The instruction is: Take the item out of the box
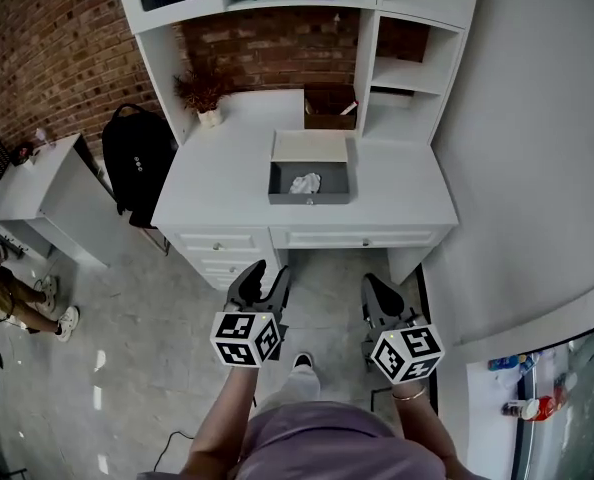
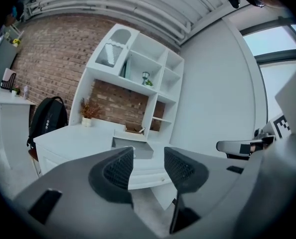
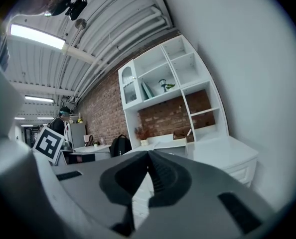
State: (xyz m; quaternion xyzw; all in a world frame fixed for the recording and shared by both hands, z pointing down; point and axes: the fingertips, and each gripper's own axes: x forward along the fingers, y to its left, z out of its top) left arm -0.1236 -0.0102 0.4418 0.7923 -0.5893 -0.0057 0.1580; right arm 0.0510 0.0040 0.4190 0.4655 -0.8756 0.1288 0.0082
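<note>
Fingers apart and empty on left gripper [image 2: 148, 152], together on right gripper [image 3: 149, 154], item [image 1: 305, 182] well ahead in box [image 1: 310, 197]

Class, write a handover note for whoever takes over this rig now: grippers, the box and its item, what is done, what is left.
Left gripper: open, empty.
Right gripper: shut, empty.
Both are held short of the white desk.
Grey box sits open on the desk, with a crumpled white item inside.
Done: nothing yet; the item is untouched.
Left: reach in, grip the item, lift it out.
</note>
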